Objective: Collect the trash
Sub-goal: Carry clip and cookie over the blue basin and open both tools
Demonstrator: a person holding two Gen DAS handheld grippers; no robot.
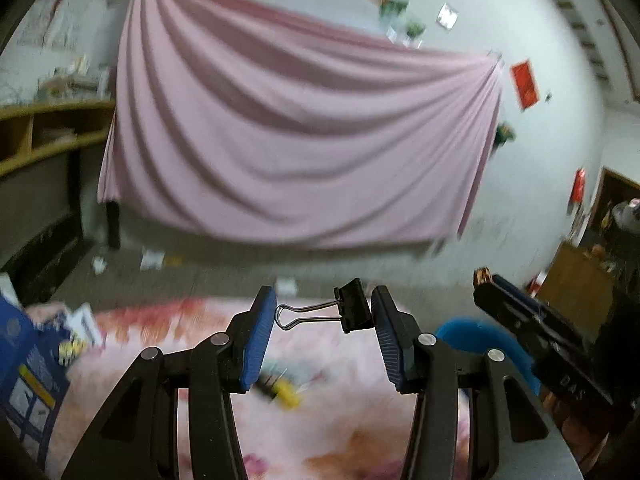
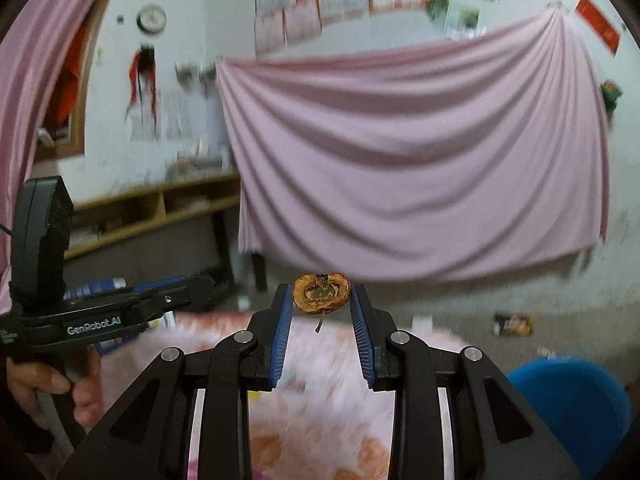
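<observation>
My left gripper (image 1: 323, 314) is shut on a black binder clip (image 1: 352, 310), held crosswise between the blue pads with its wire handles pointing left. My right gripper (image 2: 320, 300) is shut on a brown dried apple core (image 2: 321, 293) with its stem hanging down. Both are raised above a pink patterned cloth (image 1: 340, 420). The right gripper (image 1: 482, 278) also shows at the right of the left wrist view. The left gripper (image 2: 172, 300) shows at the left of the right wrist view. A blue bin (image 2: 568, 400) sits low on the right.
A pink sheet (image 1: 296, 132) hangs on the wall ahead. Blue boxes (image 1: 28, 376) lie at the left on the cloth. A yellow item (image 1: 286, 394) lies on the cloth. Scraps (image 1: 152, 260) and a dark wrapper (image 2: 514, 324) lie on the grey floor. Wooden shelves (image 2: 160, 208) stand on the left.
</observation>
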